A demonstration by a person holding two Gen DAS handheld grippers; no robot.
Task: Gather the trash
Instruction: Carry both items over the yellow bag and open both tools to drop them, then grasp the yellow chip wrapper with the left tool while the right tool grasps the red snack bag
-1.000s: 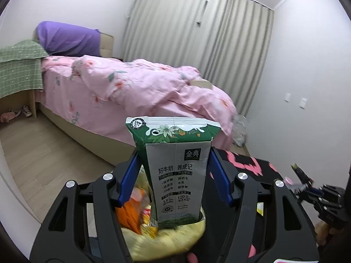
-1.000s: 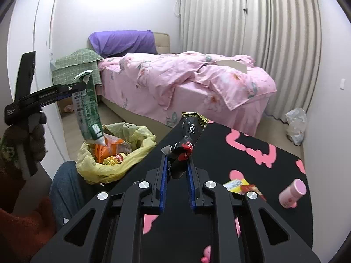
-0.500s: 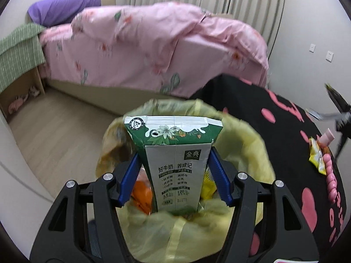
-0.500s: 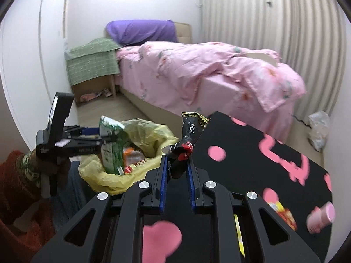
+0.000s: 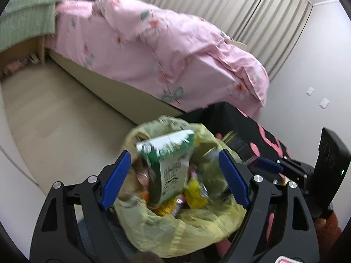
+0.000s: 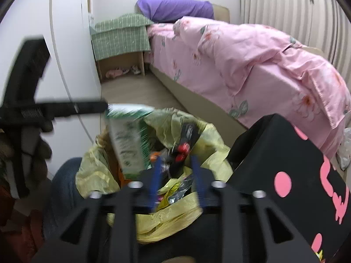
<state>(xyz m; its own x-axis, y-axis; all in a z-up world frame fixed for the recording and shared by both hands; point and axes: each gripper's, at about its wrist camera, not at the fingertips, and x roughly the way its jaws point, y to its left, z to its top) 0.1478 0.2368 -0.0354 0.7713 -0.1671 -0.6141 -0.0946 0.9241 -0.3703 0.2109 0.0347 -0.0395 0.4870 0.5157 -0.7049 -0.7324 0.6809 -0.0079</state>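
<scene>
**Over the yellow bag: both claws letting go**

Above the mouth of the yellow trash bag (image 5: pixel 175 225), the left gripper (image 5: pixel 175 175) has its blue pads spread wide and still widening; the green-and-white milk carton (image 5: pixel 169 166) sits tilted between them, touching neither pad, its lower end down among the wrappers already in the bag. In the right wrist view the same carton (image 6: pixel 129 140) leans at the bag's left side, just under the tip of the left gripper.

The right gripper (image 6: pixel 175 171) hangs over the bag's right side with its jaws opening. The black wrapper with a red patch (image 6: pixel 186 140) lies just beyond the pads, inside the bag's rim; blur hides whether a pad touches it.

The bag stands at the left edge of the black table with pink shapes (image 6: pixel 285 153), beside the bed with a pink floral cover (image 6: pixel 252 54).
</scene>
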